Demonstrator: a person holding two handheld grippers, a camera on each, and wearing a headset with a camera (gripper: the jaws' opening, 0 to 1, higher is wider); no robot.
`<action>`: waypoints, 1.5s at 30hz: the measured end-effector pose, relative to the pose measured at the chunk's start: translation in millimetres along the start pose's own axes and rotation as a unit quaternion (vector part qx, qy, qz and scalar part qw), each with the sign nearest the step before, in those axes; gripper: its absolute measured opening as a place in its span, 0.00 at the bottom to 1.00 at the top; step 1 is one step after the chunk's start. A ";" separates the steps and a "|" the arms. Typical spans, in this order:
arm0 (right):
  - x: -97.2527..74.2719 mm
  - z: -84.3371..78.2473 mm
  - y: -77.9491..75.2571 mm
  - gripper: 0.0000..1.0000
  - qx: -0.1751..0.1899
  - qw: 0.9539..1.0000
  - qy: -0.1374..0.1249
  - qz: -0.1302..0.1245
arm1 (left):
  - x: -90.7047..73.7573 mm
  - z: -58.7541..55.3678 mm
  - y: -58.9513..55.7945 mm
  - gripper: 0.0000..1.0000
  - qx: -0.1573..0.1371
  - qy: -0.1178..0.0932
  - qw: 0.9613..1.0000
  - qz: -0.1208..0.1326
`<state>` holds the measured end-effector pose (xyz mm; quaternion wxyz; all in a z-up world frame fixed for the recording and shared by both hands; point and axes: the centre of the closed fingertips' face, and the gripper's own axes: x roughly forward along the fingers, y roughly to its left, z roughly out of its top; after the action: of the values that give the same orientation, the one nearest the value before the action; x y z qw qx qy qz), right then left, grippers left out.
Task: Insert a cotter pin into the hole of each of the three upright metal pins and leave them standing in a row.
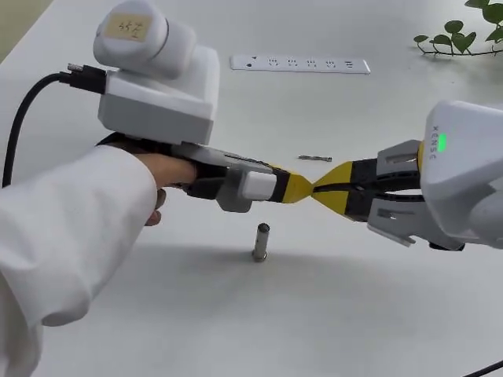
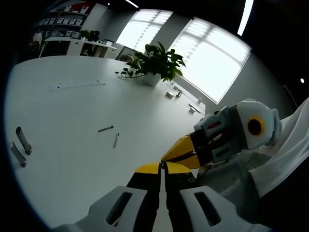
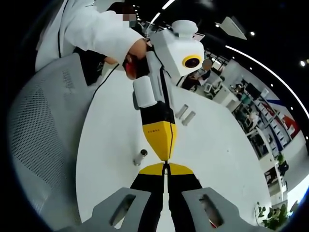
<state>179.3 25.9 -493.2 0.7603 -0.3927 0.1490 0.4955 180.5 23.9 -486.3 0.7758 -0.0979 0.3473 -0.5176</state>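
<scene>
There's the upright metal pin (image 1: 261, 242), standing on the table (image 1: 354, 314). Just above and behind it, the left gripper (image 1: 302, 188) reaches in from its left and the right gripper (image 1: 324, 191) from its right, tips touching. Behind the pin lies a cotter pin (image 1: 315, 159), and well behind that, the power strip (image 1: 299, 64). Far back-right of the pin, a plant (image 1: 460, 35).

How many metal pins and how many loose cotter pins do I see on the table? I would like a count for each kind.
metal pins: 3
cotter pins: 2
Total: 5
</scene>
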 end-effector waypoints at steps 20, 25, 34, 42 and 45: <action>0.6 3.6 6.0 0.00 -0.006 1.000 -0.016 0.002 | -2.1 -8.1 -3.7 0.00 0.018 0.022 1.000 0.009; 0.0 3.2 5.1 0.02 -0.006 1.000 -0.018 0.000 | -2.4 -11.5 -5.0 0.00 0.027 0.026 0.999 0.008; -2.9 -21.0 6.2 0.16 0.083 0.996 0.000 0.022 | -8.7 -10.6 -2.9 0.00 0.062 0.023 0.998 0.014; -4.0 -15.0 4.8 0.18 0.221 0.972 -0.058 0.051 | -16.1 -6.3 -10.5 0.00 0.148 0.014 0.989 0.007; -4.8 -5.7 5.5 0.18 0.261 0.959 -0.084 0.071 | -18.6 -3.2 -14.4 0.00 0.192 0.015 0.981 0.006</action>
<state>173.2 19.8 -496.4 0.8090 -0.1255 0.2365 0.5234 163.7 34.4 -473.2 0.7776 0.0629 0.2537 -0.5719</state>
